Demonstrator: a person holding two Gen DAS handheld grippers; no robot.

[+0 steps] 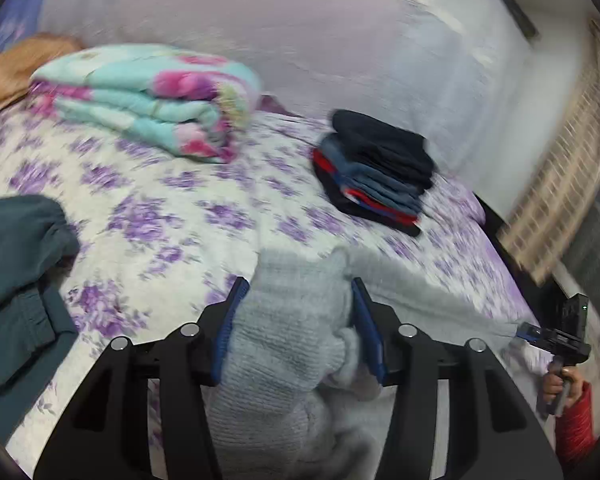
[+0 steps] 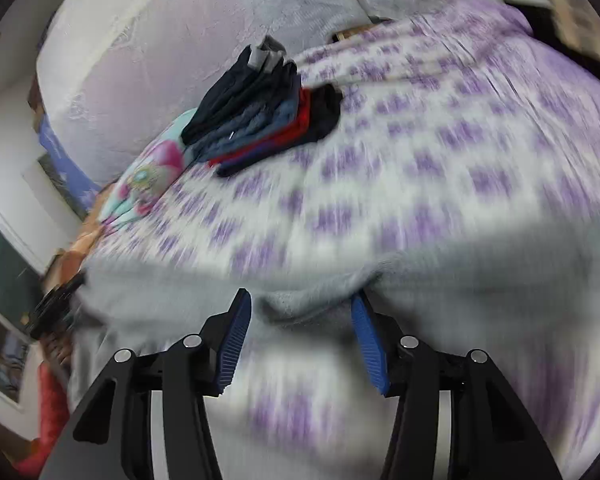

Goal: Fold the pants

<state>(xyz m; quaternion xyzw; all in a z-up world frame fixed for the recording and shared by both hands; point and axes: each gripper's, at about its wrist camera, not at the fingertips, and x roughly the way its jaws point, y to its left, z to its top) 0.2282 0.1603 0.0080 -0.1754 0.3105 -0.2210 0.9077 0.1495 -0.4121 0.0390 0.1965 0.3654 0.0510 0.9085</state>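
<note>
- From the left wrist: the left gripper (image 1: 296, 320) has its blue pads pressed on a bunched fold of the pale grey knitted pants (image 1: 284, 344), near the front edge of the floral bedspread (image 1: 172, 200). Further right, the right gripper (image 1: 518, 334) pinches the stretched far end of the same cloth.
- The knit looks soft, light and floppy; I'd judge it sags between holds, so gripping at waistband or hems suits best.
- From the right wrist: blurred, the right gripper (image 2: 300, 332) straddles a grey ridge of the pants (image 2: 460, 300); its pads appear to touch it.
- A stack of folded clothes (image 2: 268, 120) sits far off.
</note>
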